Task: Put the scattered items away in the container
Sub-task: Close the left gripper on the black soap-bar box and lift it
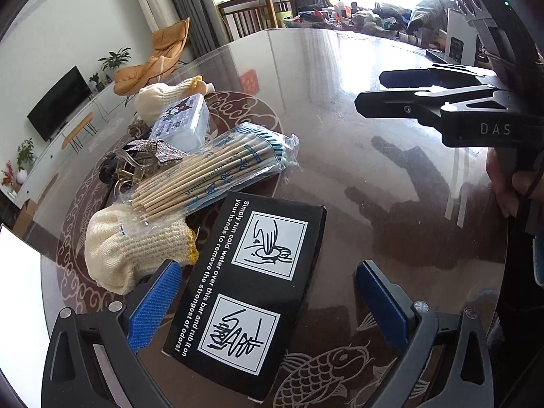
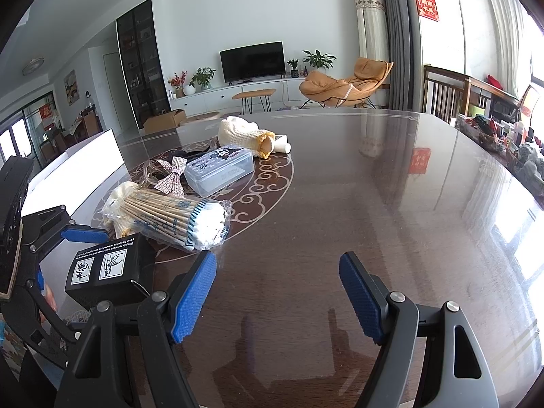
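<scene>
Your left gripper (image 1: 265, 302) stands spread around the black box (image 1: 248, 292), seemingly not yet pinching it; your right gripper (image 2: 277, 292) hangs spread over bare table (image 2: 374, 187), beside the white container (image 2: 78, 166).

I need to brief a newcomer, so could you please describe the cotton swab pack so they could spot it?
On the glossy dark table, find the cluster of items. The clear plastic pack of wooden-stick cotton swabs lies between the black printed box and the translucent lidded case; only it shows white tips.

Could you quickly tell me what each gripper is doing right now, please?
Left gripper: open, straddling the black box, not clamped.
Right gripper: open, holding nothing, over the bare table.
</scene>
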Demonstrator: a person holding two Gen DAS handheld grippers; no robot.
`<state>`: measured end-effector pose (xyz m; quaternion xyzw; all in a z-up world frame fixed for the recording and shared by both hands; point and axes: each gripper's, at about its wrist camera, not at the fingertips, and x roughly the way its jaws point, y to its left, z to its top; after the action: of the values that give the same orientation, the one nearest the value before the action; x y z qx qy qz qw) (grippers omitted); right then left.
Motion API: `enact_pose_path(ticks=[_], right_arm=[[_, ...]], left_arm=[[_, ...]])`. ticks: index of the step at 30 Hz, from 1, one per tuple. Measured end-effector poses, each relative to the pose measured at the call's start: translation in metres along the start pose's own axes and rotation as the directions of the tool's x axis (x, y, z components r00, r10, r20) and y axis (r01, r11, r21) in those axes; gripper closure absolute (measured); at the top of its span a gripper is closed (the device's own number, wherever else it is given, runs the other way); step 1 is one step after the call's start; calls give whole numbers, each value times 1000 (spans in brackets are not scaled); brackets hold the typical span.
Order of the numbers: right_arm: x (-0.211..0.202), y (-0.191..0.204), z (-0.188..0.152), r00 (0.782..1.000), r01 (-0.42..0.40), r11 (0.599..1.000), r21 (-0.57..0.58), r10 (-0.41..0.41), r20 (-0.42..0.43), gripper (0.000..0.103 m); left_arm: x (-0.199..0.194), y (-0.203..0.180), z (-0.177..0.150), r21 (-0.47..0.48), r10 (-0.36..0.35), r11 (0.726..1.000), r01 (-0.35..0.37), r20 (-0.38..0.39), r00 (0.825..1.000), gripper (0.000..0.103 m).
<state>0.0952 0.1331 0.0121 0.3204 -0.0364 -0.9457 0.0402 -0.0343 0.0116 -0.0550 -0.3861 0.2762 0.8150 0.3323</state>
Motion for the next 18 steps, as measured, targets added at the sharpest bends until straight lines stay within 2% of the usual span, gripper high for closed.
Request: enact_pose_path(ticks=[4, 10, 18], right_arm=[[-1, 0, 0, 1000, -2, 1000, 3, 2, 5, 27], [-2, -1, 1, 1000, -4, 1000, 5, 4, 7, 27], [-2, -2, 1, 1000, -5, 1000, 8, 5, 8, 27]], left_arm=[[3, 3, 1, -31, -31, 999, 31, -2, 1000, 0], [13, 19, 0, -132, -137, 982, 133, -26, 990, 0], [15, 22, 0, -160, -130, 979, 123, -31, 991, 0]])
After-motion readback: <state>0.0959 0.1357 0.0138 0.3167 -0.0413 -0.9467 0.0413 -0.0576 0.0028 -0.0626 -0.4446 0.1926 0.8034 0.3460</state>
